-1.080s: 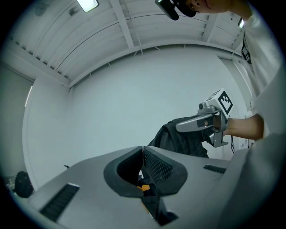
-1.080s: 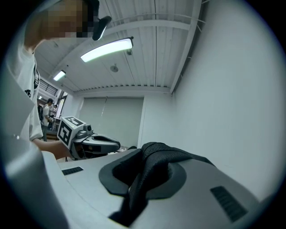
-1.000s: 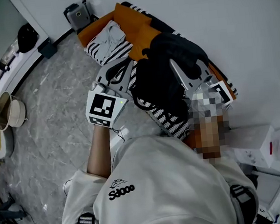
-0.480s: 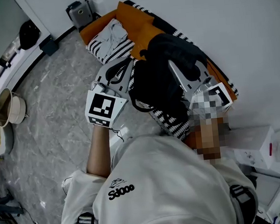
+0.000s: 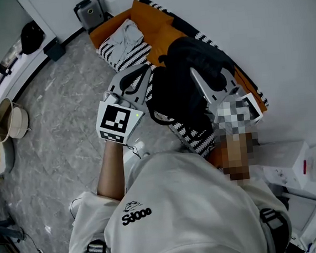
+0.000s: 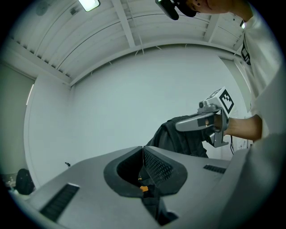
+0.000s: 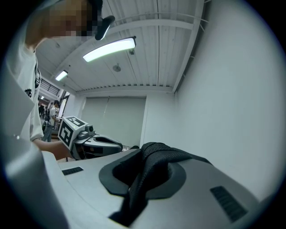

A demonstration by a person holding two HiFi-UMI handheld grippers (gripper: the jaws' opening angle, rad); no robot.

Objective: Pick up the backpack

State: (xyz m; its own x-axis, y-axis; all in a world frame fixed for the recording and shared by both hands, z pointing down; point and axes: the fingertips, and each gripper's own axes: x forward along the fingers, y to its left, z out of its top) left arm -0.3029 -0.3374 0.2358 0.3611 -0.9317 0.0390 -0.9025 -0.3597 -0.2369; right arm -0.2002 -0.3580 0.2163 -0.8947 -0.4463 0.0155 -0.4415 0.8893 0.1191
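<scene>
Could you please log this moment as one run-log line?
task: pick up backpack | right tongs: shut on strap | left tongs: shut, beside backpack

**Black backpack showing against orange and stripes**

The backpack (image 5: pixel 185 87) and its woven strap (image 7: pixel 152 165) are showing solid black. The bedding (image 5: pixel 157 31) under it is mixing plain orange with black-and-white stripes, and the floor (image 5: pixel 58 132) is showing veined grey marble. The left gripper (image 5: pixel 137 74) and right gripper (image 5: pixel 194 72) are showing grey and are bearing black-and-white square markers (image 5: pixel 116 121). The person's shirt (image 5: pixel 182 204) is showing white with black lettering.
</scene>
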